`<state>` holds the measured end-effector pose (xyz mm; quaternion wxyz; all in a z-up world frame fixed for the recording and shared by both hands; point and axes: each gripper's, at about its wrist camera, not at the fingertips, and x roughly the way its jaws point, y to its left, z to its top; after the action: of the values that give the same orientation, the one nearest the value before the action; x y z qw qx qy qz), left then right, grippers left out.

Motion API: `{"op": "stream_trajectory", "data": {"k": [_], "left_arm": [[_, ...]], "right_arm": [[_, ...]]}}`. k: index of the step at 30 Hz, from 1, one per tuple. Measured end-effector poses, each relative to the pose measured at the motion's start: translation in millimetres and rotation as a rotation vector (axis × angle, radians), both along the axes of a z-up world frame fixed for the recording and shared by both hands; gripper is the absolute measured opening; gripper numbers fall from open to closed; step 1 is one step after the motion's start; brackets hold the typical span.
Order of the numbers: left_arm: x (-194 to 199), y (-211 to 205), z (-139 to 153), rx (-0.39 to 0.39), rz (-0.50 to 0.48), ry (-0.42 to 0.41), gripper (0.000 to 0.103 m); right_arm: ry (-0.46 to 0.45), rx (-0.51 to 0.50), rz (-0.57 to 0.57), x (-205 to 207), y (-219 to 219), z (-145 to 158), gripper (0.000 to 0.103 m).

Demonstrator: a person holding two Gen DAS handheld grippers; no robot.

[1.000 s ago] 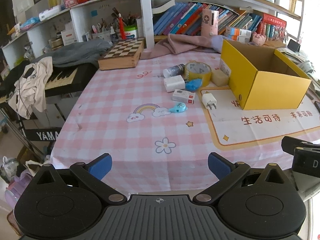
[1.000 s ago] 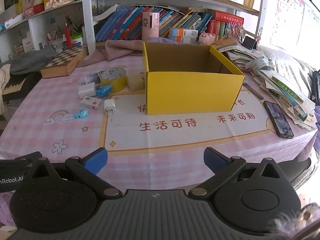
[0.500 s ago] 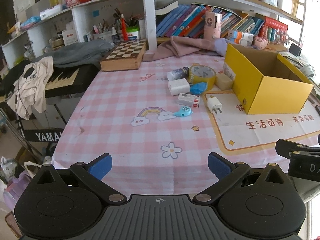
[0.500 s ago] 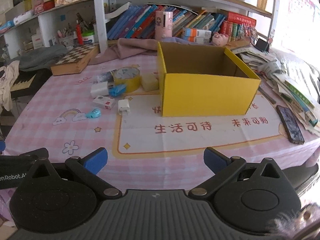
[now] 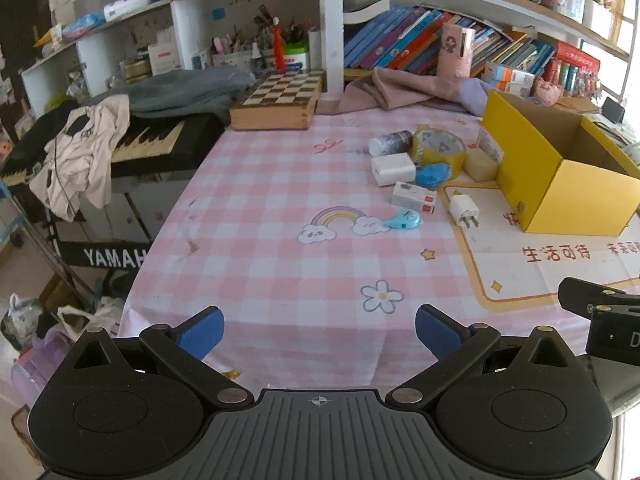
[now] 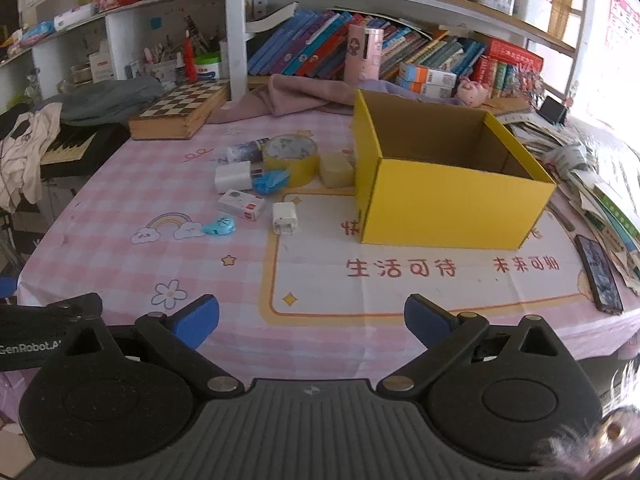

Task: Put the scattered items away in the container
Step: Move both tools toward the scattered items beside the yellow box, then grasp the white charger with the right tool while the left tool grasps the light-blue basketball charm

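Note:
An open yellow cardboard box (image 6: 448,200) (image 5: 560,184) stands on the pink checked tablecloth; what shows of its inside is bare. Left of it lie scattered items: a yellow tape roll (image 6: 290,158) (image 5: 438,150), a white plug charger (image 6: 285,218) (image 5: 464,210), a small white and red box (image 6: 242,204) (image 5: 414,197), a blue whale-shaped piece (image 6: 219,227) (image 5: 404,221), a white block (image 6: 233,176), a blue wrapper (image 6: 272,179), a beige cube (image 6: 336,166) and a small lying bottle (image 5: 390,142). My left gripper (image 5: 320,330) and right gripper (image 6: 312,320) hover open at the near table edge, holding nothing.
A wooden chess box (image 5: 280,100) and pink cloth (image 6: 296,96) lie at the back, under bookshelves. A phone (image 6: 598,276) and stacked papers (image 6: 600,176) sit on the right. A keyboard with clothes (image 5: 120,148) stands off the table's left edge.
Both views have shifted so the box and items sit further right in frame. Both grippers stay open; no item on the table has moved.

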<state>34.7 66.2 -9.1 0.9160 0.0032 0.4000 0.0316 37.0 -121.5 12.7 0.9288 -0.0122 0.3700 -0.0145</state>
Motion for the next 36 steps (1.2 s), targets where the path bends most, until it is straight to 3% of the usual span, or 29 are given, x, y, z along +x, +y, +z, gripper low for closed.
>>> {"op": "stream_trajectory", "data": {"k": [7,14,21,31,36], "left_arm": [[6,-4,0,0.015,-0.015,-0.034,0.103],[18,-8,0,0.013,-0.029,-0.112,0.103],[49,-12,-5,-0.003,-0.081,-0.079,0.103],[87,-12,-18,0.008,-0.095,-0.06,0.098],[105,-19,-27,0.026,-0.154,-0.038,0.091]], "right_arm": [[-0.029,0.009,0.019,9,1,-1,0.098],[-0.071,0.018,0.024,28,-4,0,0.078],[-0.127,-0.005,0.048,55,0,5,0.076],[-0.083,0.012,0.09,103,1,-7,0.073],[-0.013,0.041,0.119,133,2,-19,0.057]]}}
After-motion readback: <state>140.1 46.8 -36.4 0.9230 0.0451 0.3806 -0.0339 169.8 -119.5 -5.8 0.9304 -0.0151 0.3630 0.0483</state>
